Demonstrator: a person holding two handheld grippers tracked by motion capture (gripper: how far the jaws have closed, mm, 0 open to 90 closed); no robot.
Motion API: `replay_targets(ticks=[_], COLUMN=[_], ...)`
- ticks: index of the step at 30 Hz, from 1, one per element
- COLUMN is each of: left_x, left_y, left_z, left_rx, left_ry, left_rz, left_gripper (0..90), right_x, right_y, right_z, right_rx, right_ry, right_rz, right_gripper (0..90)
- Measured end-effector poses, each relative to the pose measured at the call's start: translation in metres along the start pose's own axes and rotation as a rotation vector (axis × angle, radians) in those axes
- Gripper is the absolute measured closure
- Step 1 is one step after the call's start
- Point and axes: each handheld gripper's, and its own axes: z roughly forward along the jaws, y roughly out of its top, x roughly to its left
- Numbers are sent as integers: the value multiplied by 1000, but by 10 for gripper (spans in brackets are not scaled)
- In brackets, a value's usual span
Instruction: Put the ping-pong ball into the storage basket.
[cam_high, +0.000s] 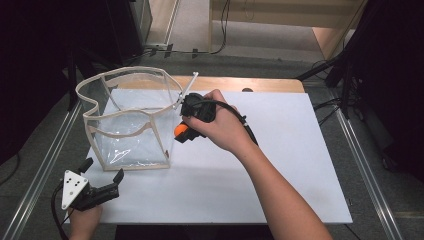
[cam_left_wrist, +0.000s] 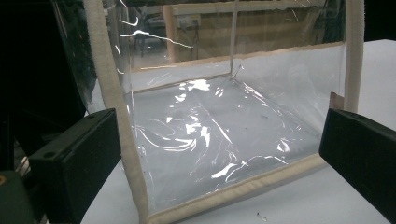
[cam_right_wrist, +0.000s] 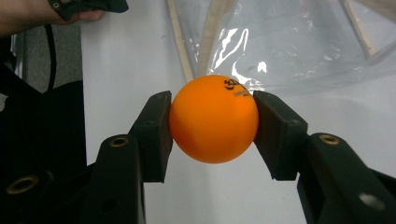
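Note:
An orange ball (cam_right_wrist: 214, 119) with a small dark print sits clamped between the two black jaws of my right gripper (cam_right_wrist: 212, 128). In the high view that right gripper (cam_high: 183, 134) hovers just right of a clear plastic bag (cam_high: 131, 120) with cream fabric edging, and the orange ball (cam_high: 180, 131) peeks out under the hand. The bag stands upright with its top open on the white board (cam_high: 280, 165). My left gripper (cam_high: 102, 174) stands open at the near left, its jaws spread wide before the bag's front wall (cam_left_wrist: 210, 140), apart from it.
The white board lies on a wooden table (cam_high: 270, 84). A metal rail (cam_high: 42, 165) runs along the left side and another rail (cam_high: 367, 172) along the right. Black stands and cables (cam_high: 345, 65) crowd the far right; a black cabinet (cam_high: 115, 30) stands far left.

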Motion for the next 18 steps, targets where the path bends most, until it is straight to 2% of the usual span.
replay_targets(ticks=[6, 18], left_x=[0, 0], left_y=[0, 0], left_z=[0, 0], left_rx=[-1, -2], left_ry=[-1, -3], left_rz=[-1, -4], left_gripper=[0, 0], right_x=[-3, -2], right_y=[4, 20], right_z=[-4, -9], right_rx=[-15, -6], right_ry=[19, 19], right_rz=[4, -22], right_gripper=[480, 480])
